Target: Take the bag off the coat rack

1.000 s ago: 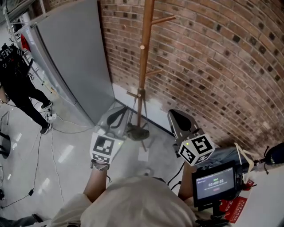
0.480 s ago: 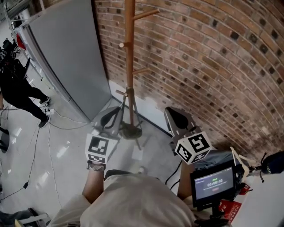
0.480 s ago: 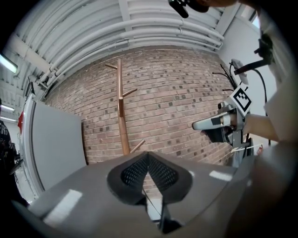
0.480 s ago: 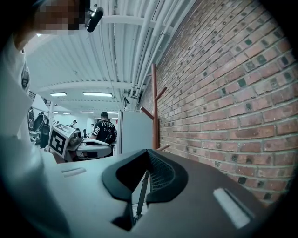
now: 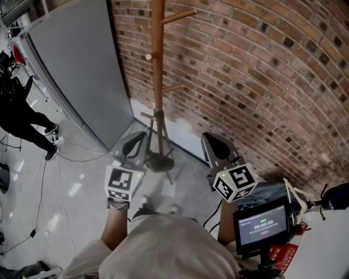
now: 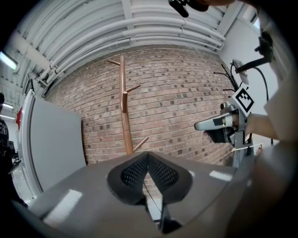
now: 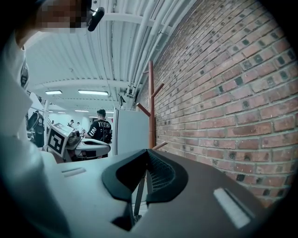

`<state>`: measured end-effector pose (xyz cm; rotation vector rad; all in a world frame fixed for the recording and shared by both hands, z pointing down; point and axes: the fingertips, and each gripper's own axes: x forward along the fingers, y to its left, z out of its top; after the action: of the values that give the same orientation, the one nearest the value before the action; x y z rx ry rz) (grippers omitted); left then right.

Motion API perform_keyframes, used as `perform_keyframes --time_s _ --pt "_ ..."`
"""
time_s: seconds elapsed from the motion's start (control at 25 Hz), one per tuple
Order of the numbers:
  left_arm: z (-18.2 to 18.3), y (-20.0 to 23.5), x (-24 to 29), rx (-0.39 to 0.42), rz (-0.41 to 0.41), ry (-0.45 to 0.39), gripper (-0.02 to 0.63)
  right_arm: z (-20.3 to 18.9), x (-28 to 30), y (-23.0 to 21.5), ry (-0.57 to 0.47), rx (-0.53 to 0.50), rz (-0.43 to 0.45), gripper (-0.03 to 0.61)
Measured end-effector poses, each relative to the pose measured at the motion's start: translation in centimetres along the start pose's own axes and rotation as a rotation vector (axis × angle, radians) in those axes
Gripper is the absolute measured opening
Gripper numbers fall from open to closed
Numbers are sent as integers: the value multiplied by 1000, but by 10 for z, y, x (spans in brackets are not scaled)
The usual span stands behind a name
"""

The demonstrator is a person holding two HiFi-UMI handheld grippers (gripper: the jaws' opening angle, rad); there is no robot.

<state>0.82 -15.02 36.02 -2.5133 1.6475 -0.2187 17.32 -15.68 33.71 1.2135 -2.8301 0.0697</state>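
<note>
Left gripper (image 5: 135,146) and right gripper (image 5: 217,146) nearer the coat rack (image 5: 158,82) — jaws together

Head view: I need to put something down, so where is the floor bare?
Bare floor lies left of the base of the coat rack, between the grey panel, the cable and the left gripper. Crowded: the lower right, around the screen.

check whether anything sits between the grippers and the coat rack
Nothing visible does: the left gripper and right gripper face the coat rack with only open space between. No bag shows on its pegs in any view.
</note>
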Motion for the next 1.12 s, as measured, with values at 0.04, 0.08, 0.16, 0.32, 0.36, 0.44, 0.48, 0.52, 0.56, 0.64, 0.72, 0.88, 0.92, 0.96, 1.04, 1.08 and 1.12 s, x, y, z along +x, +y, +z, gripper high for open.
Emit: perform_keyframes --time_s 0.04,0.08,0.16,0.32,0.36,0.44,0.48,0.52,0.56,0.64,0.72,0.88,0.92,0.96,1.04,1.08,1.12 --pt "-1 4 1 -1 -3 0 0 0 4 1 1 -3 -5 2" --pt "-1 8 3 0 -6 -1 0 0 9 2 1 -6 -11 3" --pt "-2 17 7 8 -16 -5 0 1 19 4 -2 -8 -23 3" --pt "-7 35 12 28 -50 4 0 3 41 13 -15 -6 -34 14" --pt "-9 40 12 31 -58 8 0 1 47 16 -8 -10 -35 23" --pt "-15 50 15 36 -76 13 2 -5 60 22 16 -25 -41 43" --pt "-17 54 17 40 -87 15 8 -8 66 23 27 -29 -49 46" --pt "-20 58 19 44 -100 17 14 -11 71 24 34 -31 -59 49" --pt "-22 62 21 48 -112 18 15 -13 77 25 40 -31 -69 51" --pt "-27 67 25 48 -137 18 17 -18 86 26 53 -29 -91 55" --pt "-33 71 28 41 -164 18 20 -24 94 28 67 -25 -114 61" --pt "-47 84 31 28 -207 26 35 -36 106 32 91 -6 -158 72" --pt "-50 87 32 24 -216 29 40 -39 109 33 97 2 -167 72" --pt "-54 90 32 21 -225 31 43 -43 111 35 104 9 -177 74" --pt "-62 92 34 15 -246 38 48 -51 115 36 119 20 -199 80" --pt "-66 93 34 11 -257 43 52 -55 117 37 127 23 -210 83" --pt "-69 93 35 8 -268 48 57 -58 119 37 135 25 -220 86"
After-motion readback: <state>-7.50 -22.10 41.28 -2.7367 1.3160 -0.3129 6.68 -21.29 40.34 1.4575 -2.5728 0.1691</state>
